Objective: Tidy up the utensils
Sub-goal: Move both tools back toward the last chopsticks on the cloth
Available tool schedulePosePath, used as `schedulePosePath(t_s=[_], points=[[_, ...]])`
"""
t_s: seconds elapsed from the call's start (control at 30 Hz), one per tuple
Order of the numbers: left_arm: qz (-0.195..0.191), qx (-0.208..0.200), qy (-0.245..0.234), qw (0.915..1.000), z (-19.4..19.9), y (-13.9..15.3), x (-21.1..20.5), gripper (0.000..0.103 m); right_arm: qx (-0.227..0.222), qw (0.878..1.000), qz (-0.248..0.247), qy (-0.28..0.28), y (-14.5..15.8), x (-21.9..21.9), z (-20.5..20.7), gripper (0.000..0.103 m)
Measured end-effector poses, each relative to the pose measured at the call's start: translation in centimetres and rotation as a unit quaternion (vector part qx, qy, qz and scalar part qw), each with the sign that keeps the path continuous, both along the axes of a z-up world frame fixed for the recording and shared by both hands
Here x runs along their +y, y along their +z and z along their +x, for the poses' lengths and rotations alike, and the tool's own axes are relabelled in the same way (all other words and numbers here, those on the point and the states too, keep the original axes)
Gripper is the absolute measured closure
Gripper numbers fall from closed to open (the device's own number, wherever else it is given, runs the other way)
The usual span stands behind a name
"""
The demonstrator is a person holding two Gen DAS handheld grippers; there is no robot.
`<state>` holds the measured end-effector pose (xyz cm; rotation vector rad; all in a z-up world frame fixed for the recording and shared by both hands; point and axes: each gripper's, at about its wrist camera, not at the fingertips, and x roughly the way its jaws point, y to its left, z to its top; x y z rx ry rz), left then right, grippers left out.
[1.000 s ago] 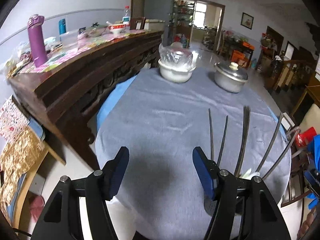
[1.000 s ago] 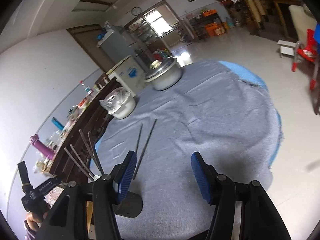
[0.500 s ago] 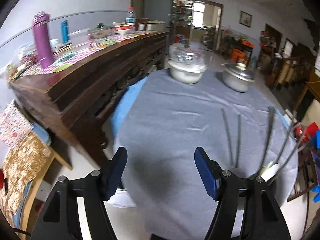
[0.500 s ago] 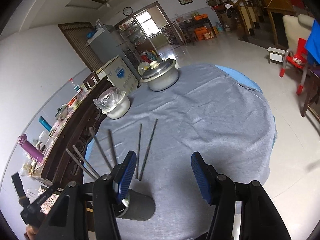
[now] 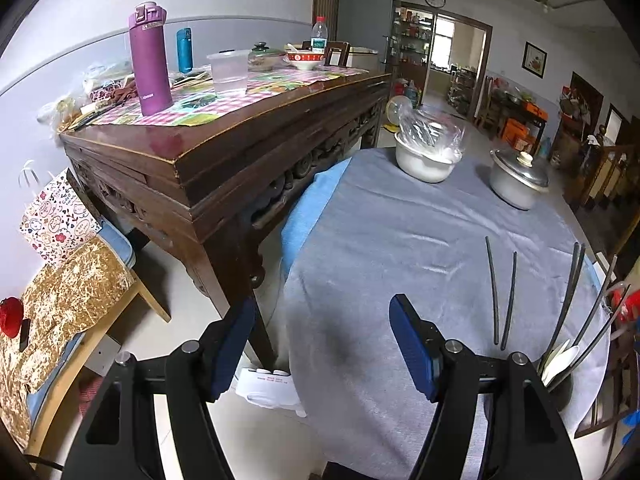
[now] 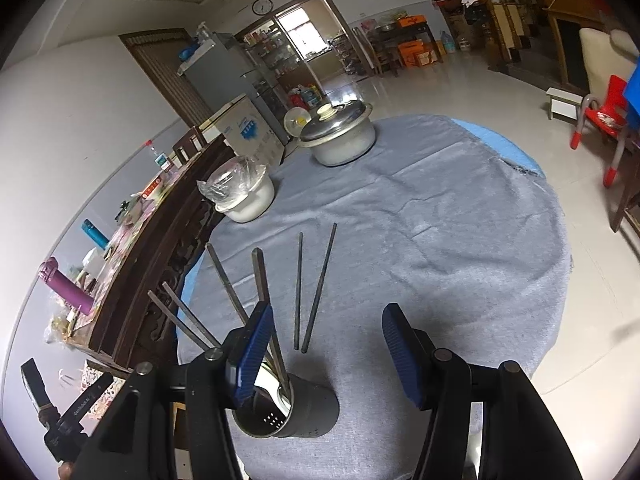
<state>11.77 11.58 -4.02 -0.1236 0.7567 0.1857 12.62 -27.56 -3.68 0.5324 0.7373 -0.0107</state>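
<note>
My left gripper (image 5: 322, 346) has its jaws wide apart with nothing between them; it hangs over the near left edge of the round desk (image 5: 400, 248), one blue pad over the floor, the other over the grey cloth. My right gripper (image 6: 324, 354) also has its jaws spread and empty, above the near part of the same desk.

Just beside my right gripper's left pad stands the dark utensil holder (image 6: 298, 414), a cylinder with small holes in its wall. Several chopsticks (image 6: 262, 284) lean out of it, fanning toward the left, and something pale, perhaps a spoon, sits inside; I cannot tell for sure. From the left wrist view the same holder (image 5: 560, 384) sits at the right edge behind my gripper's frame, with the sticks slanting up and a white spoon-like piece showing.

One loose pair of chopsticks (image 6: 312, 288) lies flat on the cloth just beyond the holder, near ends close together, far ends splayed slightly. In the left view that pair (image 5: 502, 296) lies right of my right-hand pad.

Farther across the desk sit a white bowl covered with a clear plastic bag (image 6: 244, 196) and a lidded metal pot (image 6: 340, 134), apart from each other. Left of the desk stands a dark wooden sideboard (image 5: 240, 152) carrying a purple bottle (image 5: 149, 60).
</note>
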Motion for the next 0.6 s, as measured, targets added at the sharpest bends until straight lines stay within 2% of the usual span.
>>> schedulePosePath(t_s=[0.6], points=[[0.048,0.009,-0.043,0.9979,4.0,0.7,-5.0,0.031,0.020,0.999,0.030,-0.024,-2.8,-3.0,3.5,0.042]])
